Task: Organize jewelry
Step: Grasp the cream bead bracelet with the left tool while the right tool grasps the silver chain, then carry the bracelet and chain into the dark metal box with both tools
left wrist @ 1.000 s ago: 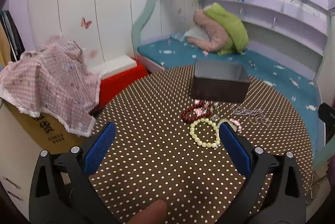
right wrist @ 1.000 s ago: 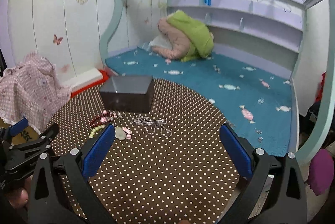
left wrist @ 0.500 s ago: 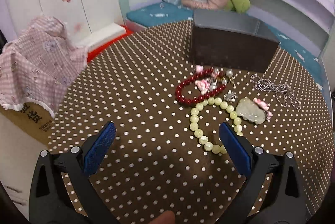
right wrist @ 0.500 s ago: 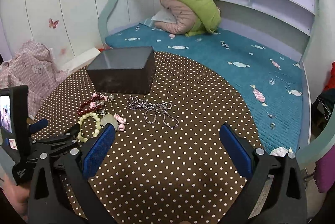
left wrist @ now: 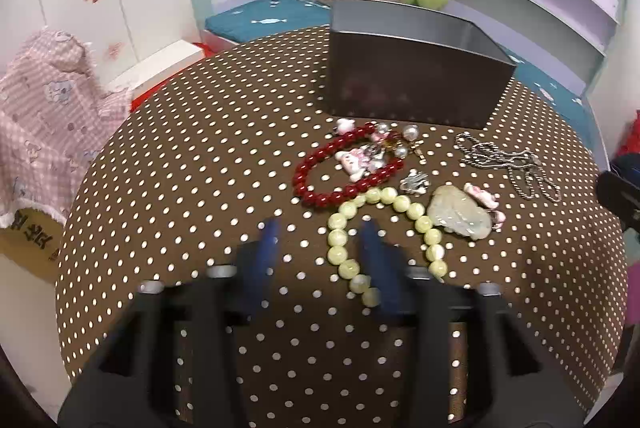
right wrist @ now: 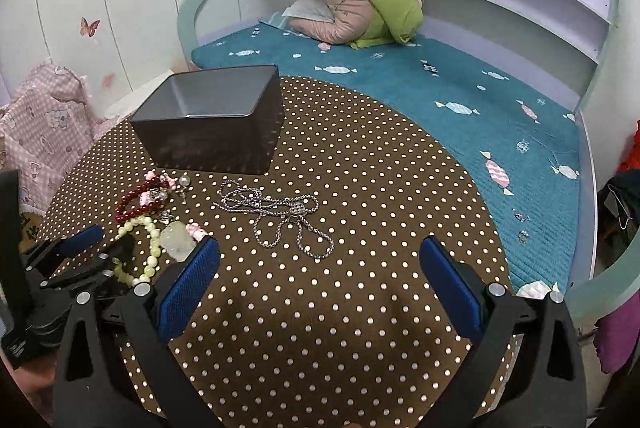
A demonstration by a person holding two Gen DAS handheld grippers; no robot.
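Left gripper [left wrist: 320, 240] lower centre, jaws just closing on pale green bead bracelet [left wrist: 400, 202], contact unclear; right gripper [right wrist: 320, 268] wide, empty, below silver chain [right wrist: 280, 216]

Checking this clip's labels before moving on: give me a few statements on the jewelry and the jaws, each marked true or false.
1. The red bead bracelet lies inside the dark box. False: it lies on the dotted tablecloth in front of the box.
2. The silver chain lies apart from the bead bracelets. True.
3. The right gripper holds the chain. False: its jaws are open and empty.
4. The left gripper straddles the pale green bracelet. True; its jaws have just been closing, with the beads between them.
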